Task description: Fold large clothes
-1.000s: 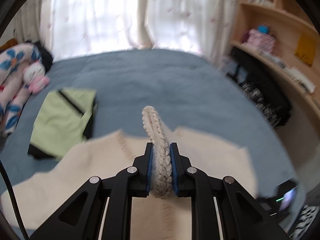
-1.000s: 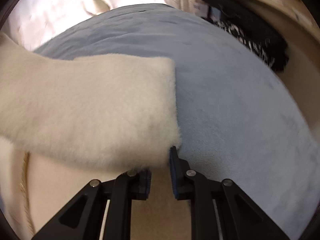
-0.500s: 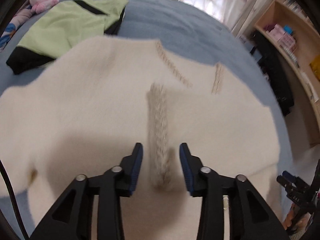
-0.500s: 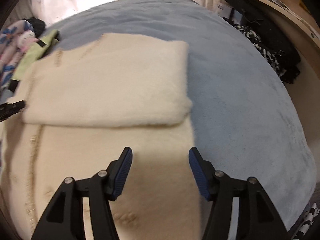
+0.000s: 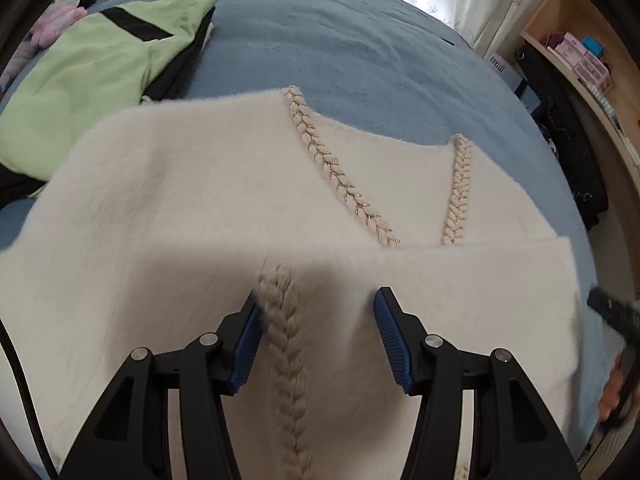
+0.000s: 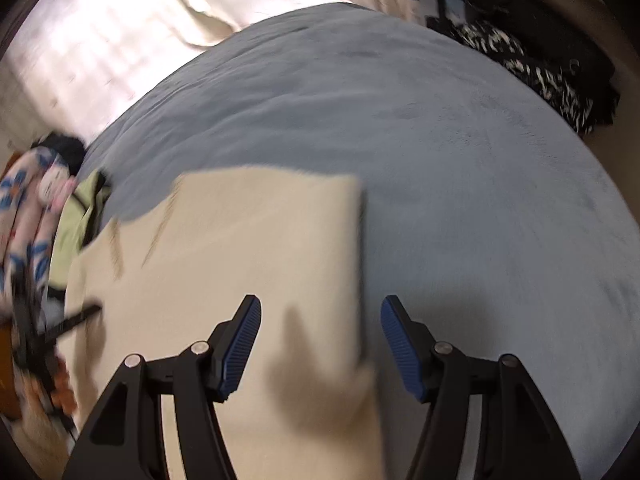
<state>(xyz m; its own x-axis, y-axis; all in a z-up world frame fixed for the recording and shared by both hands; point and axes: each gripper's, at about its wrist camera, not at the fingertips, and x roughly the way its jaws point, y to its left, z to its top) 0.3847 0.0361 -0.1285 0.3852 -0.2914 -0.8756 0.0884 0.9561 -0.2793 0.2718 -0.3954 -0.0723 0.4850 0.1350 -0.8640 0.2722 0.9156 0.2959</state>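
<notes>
Both grippers have let go since the earlier pictures: a second ago the left gripper [image 5: 318,336] was clamped on the braided trim [image 5: 286,344] of the cream cardigan [image 5: 192,208], and the right gripper [image 6: 320,344] was closing at the corner of the sleeve; now the jaws of each stand wide apart and hold nothing. The left one hangs just above the garment, with the braid running up between its blue pads. The right wrist picture is blurred, so I judge this hand is in motion.

The cardigan lies spread on the blue bed cover [image 5: 340,48], front side up. Its sleeve [image 5: 480,276] is laid across the body as a flat band, and it covers the lower ends of the two braided lines [image 5: 332,164] of the neckline. A green garment [image 5: 80,80] lies near the far left corner of the cardigan, beside a plush toy [image 6: 28,208], and it is apart from the work.

I think the step of folding one sleeve inward is finished, and the hands are moving to a new place to grip. The next move probably needs the other sleeve or one side edge. The fabric looks thick and fluffy, so the jaws should take only the top layer at the edge, otherwise the folded sleeve can be pulled out of its place.
</notes>
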